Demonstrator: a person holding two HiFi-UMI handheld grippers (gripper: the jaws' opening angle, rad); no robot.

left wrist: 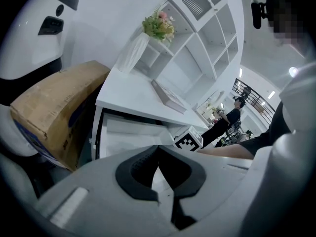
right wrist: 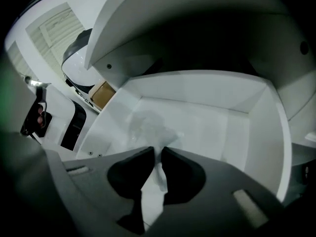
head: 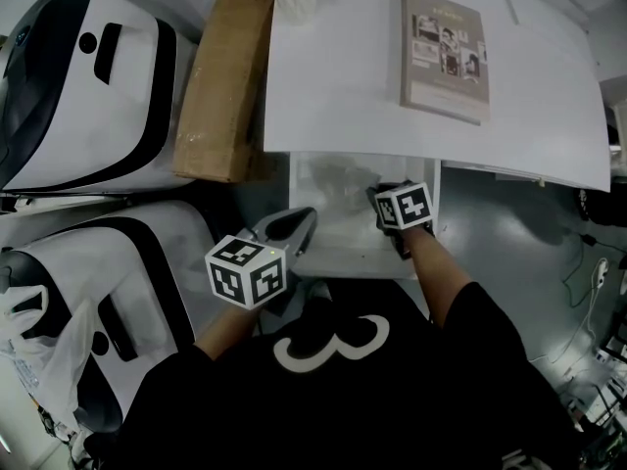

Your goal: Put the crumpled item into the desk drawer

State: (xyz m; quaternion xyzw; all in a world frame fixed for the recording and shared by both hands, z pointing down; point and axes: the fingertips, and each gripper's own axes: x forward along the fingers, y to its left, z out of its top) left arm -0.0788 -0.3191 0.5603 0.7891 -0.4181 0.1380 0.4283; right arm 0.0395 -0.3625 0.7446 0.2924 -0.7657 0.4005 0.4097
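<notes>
The crumpled, see-through plastic film (right wrist: 148, 125) is down inside the open white drawer (right wrist: 197, 90). A thin twist of it is pinched between the nearly closed jaws of the right tool (right wrist: 159, 154), and its bunched bulk looks to lie on the drawer floor toward the back. That tool points steeply down into the drawer, I'd guess so the film is low enough to land inside on release instead of catching on the rim. The left tool (left wrist: 158, 149), jaws closed on nothing, hovers at the drawer's front left corner, probably placed there to push it shut afterwards. The drawer stands pulled out from under the white surface (head: 392, 76), where a grey-brown booklet (head: 446, 57) lies flat. A brown cardboard box (head: 223, 76) sits at the surface's left edge.
</notes>
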